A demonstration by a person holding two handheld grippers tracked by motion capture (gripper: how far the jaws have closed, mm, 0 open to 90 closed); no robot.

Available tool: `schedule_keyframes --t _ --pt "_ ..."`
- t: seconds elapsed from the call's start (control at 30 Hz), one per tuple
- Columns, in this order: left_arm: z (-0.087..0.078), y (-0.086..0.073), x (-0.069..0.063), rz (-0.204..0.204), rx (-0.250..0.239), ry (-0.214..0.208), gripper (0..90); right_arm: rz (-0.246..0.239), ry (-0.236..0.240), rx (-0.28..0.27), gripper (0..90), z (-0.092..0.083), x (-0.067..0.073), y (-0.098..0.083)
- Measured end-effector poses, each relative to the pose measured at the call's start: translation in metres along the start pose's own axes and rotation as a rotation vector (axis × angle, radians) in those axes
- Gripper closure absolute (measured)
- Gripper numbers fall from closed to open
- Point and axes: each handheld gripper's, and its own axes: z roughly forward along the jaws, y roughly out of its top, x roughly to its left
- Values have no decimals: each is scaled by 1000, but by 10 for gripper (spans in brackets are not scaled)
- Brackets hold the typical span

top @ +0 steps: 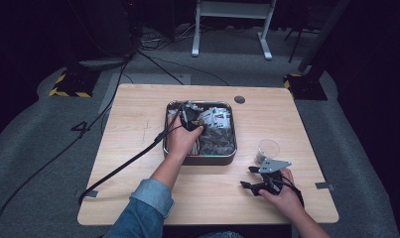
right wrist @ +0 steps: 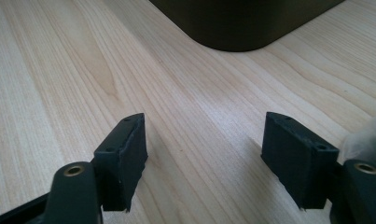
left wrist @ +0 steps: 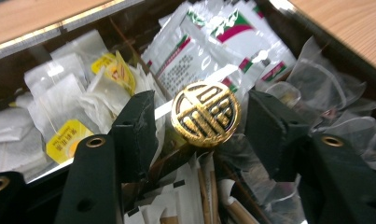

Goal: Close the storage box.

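A dark metal tray (top: 200,159) at the table's middle holds tea bags with yellow tags (left wrist: 59,107), white printed sachets (left wrist: 209,51), clear wrappers (left wrist: 325,93) and paper-wrapped sticks (left wrist: 209,196). My left gripper (top: 190,116) reaches down into the tray. In the left gripper view its jaws stand apart (left wrist: 202,126) around a round gold ornament (left wrist: 205,113), with a gap on either side of it. My right gripper (top: 246,177) rests low over the table near the front right, open (right wrist: 204,140) with only bare wood between its pads.
A clear plastic cup (top: 268,148) stands just right of the tray, close behind the right gripper. The tray's rounded dark corner (right wrist: 237,23) lies ahead of the right gripper. A black cable (top: 123,166) trails from the left gripper across the table's left side.
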Motion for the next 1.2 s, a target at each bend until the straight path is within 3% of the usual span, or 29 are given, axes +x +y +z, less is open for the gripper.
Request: schedule_keyframes --t 0.13,0.4,0.6,0.7,1.0,1.2 --pt "-10 2 -2 18 -32 -39 398 0 0 0 310 0 0 0" --pt "-43 -1 -11 93 -80 -59 344 -1 6 -1 311 0 -1 0" --pt "-66 -7 -7 88 -115 -117 328 -9 9 1 310 0 -1 0" --pt "-75 -12 -2 77 -124 -138 328 -38 42 2 310 0 -5 0" --pt "-116 -49 3 64 -152 -103 327 -42 48 1 310 -1 -6 -1" --pt "-132 -78 3 101 -155 -119 331 -44 49 1 310 -1 -6 0"
